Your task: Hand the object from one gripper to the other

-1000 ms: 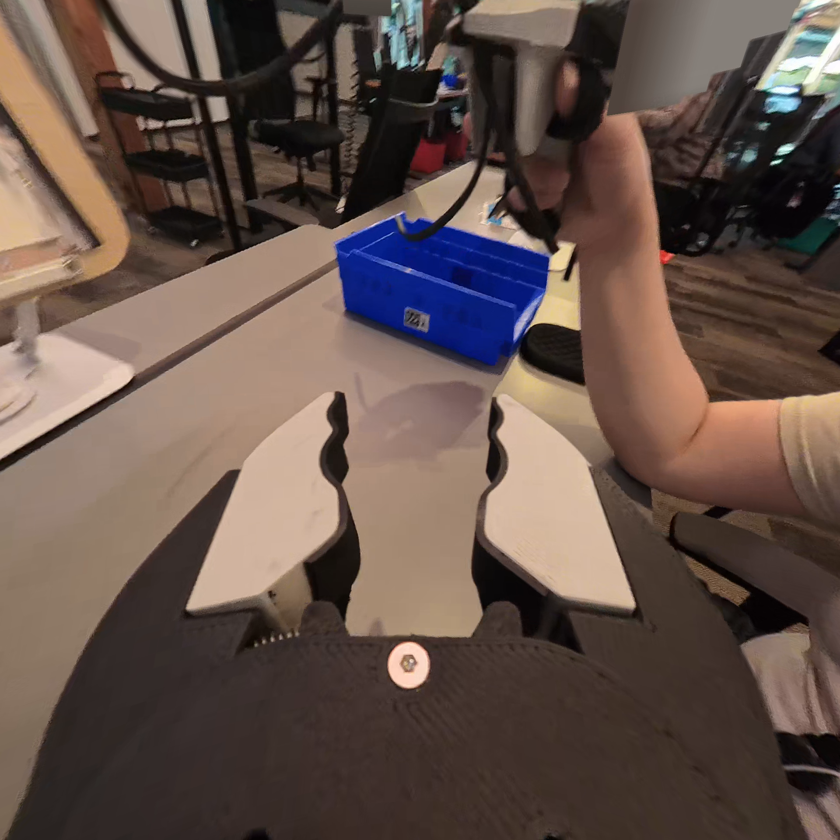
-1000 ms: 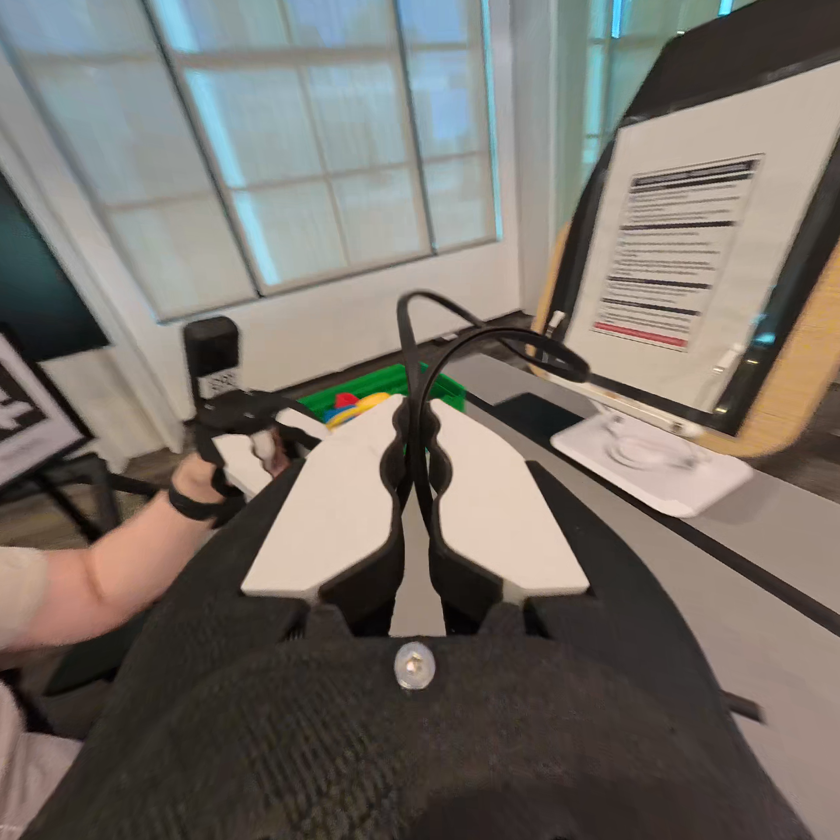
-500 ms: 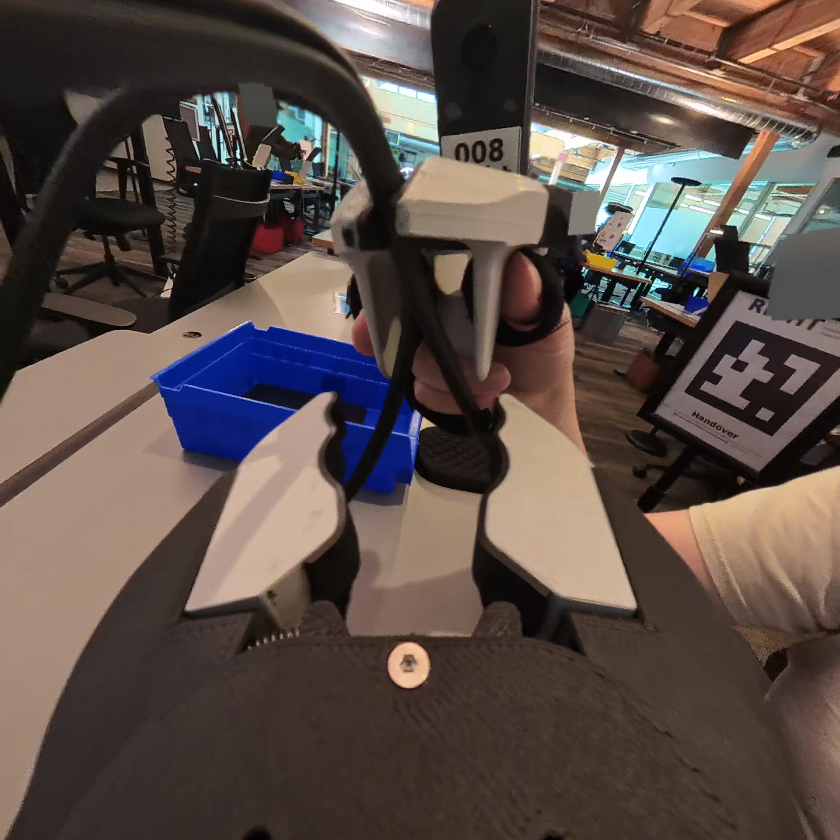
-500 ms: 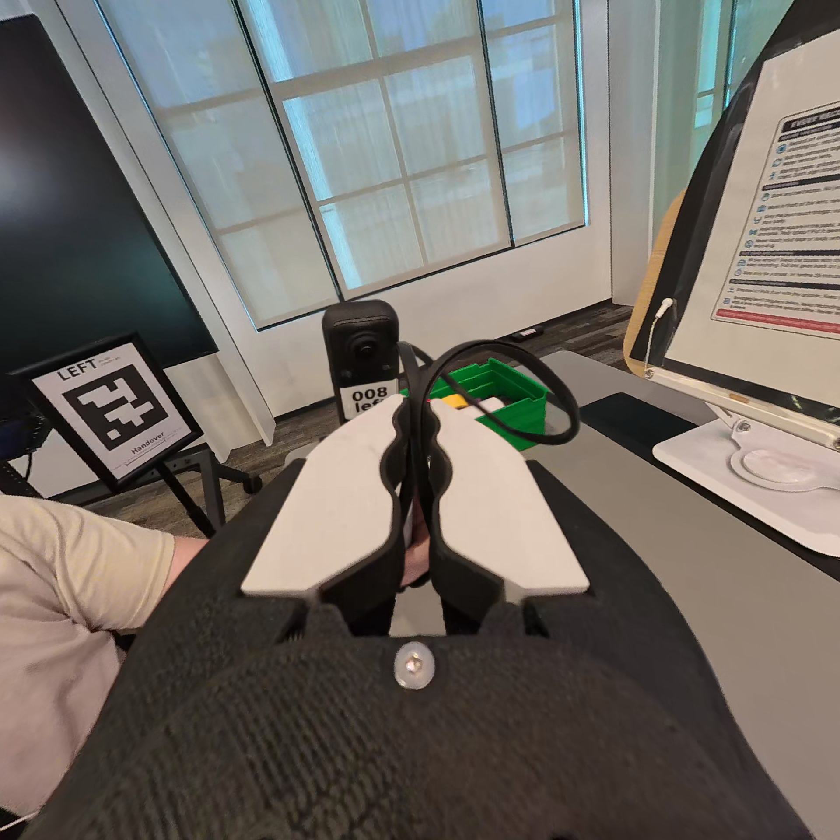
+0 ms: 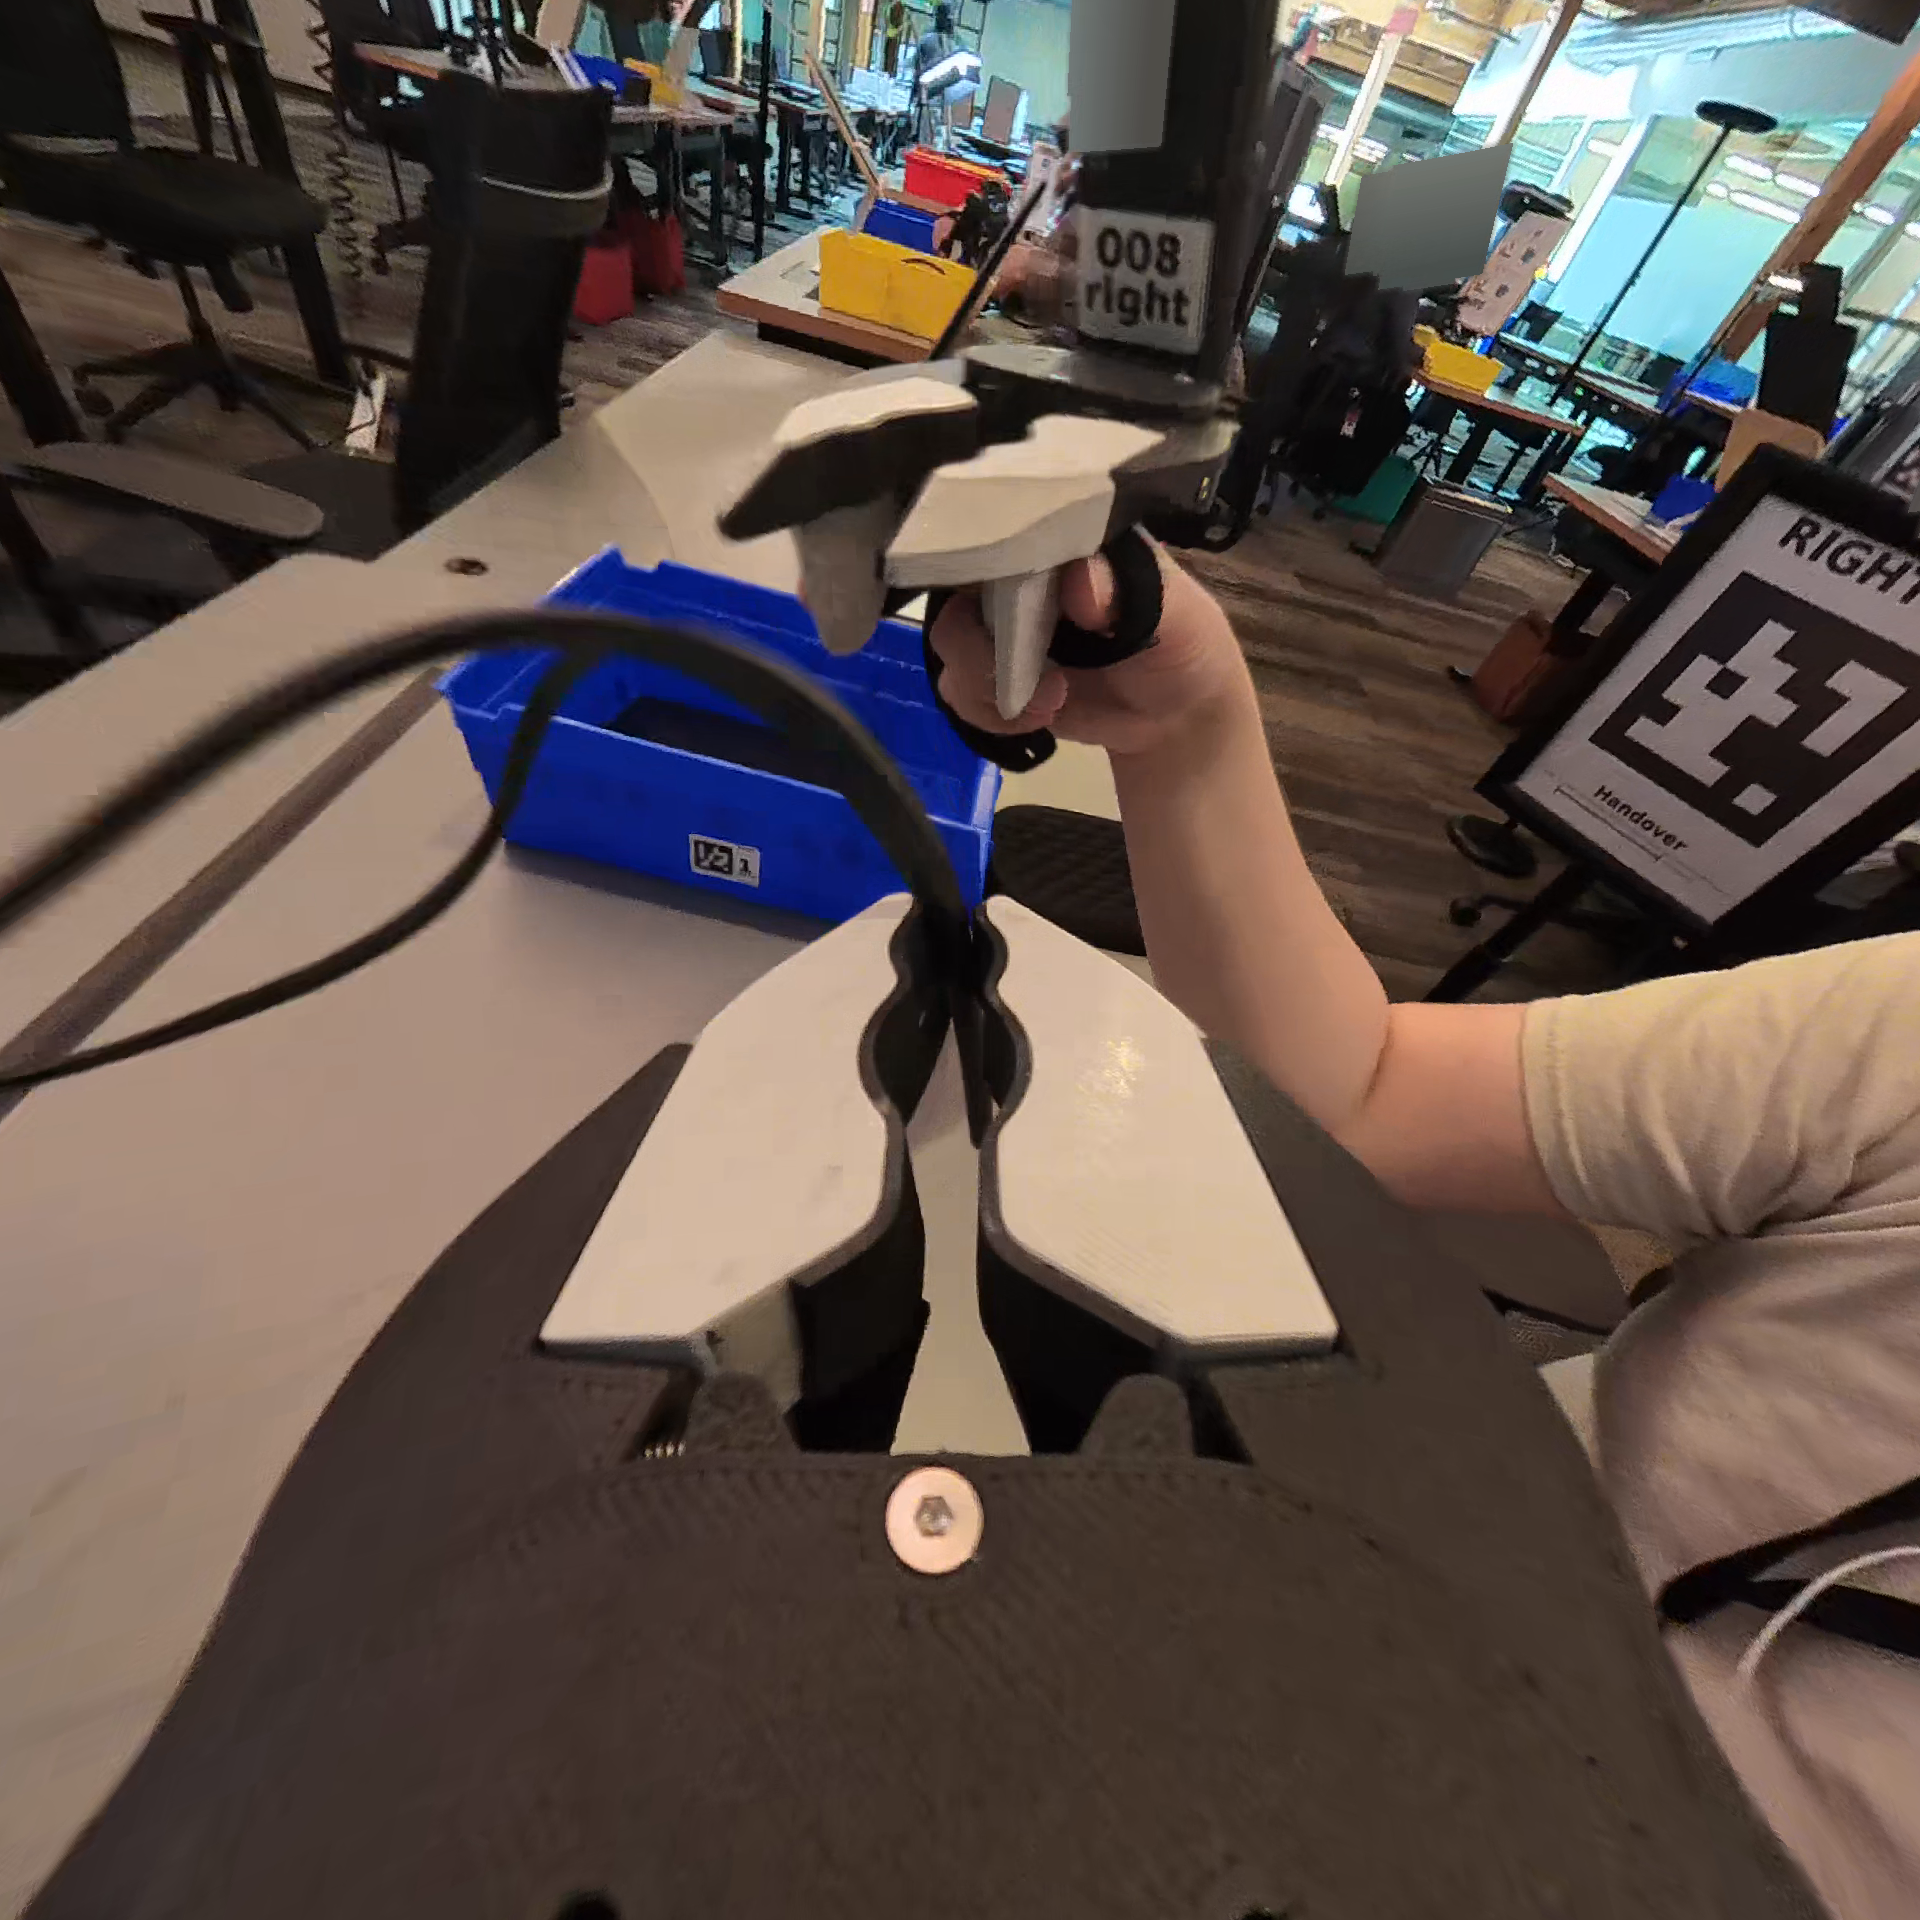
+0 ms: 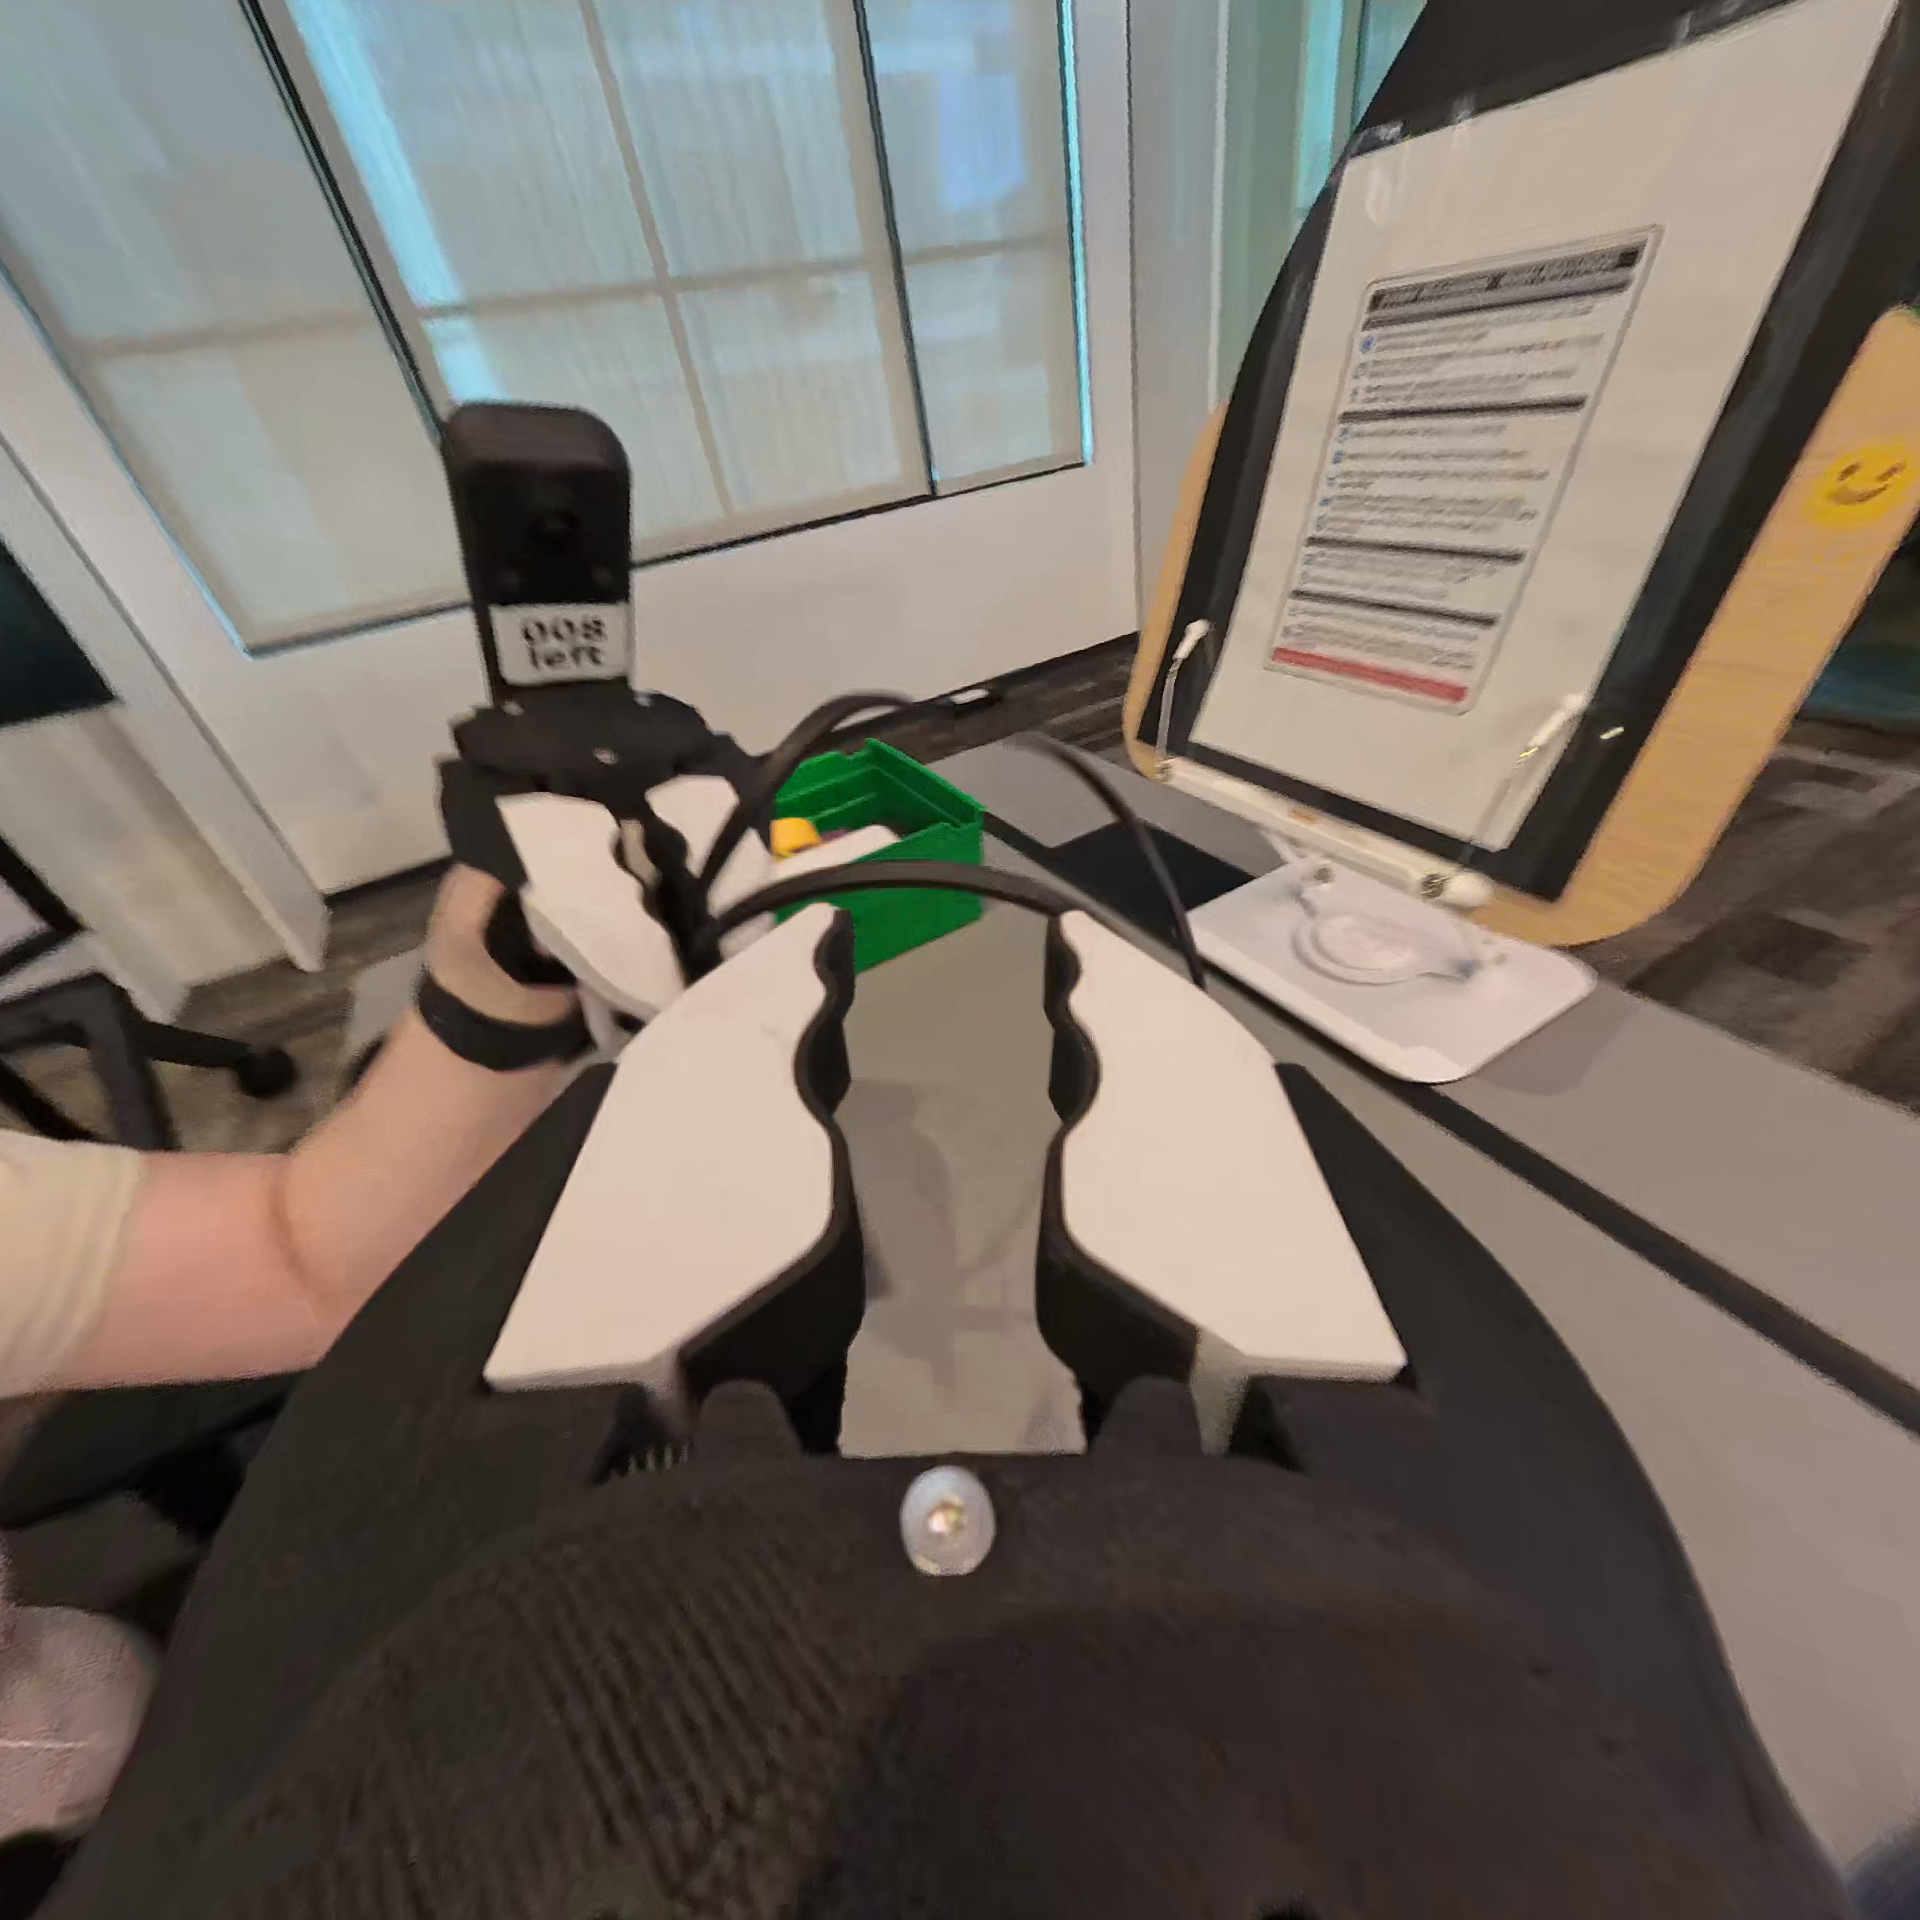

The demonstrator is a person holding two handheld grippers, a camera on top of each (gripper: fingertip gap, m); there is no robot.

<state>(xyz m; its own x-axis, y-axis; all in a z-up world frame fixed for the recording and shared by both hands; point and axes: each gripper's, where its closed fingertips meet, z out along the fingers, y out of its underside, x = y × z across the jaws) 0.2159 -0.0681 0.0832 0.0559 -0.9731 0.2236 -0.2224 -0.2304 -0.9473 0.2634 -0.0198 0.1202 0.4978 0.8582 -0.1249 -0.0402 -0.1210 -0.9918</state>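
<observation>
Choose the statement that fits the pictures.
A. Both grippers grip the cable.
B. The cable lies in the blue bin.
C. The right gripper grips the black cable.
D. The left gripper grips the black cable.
D: the left gripper is shut on the black cable, while the right gripper is open and empty.

blue bin (image 5: pixel 727 800), green bin (image 6: pixel 894 831), framed sign (image 5: pixel 1745 727)

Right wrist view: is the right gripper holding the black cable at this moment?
No, the right gripper stands open with bare table between its fingers, while the black cable arcs past its tips, pinched in the left gripper.
</observation>
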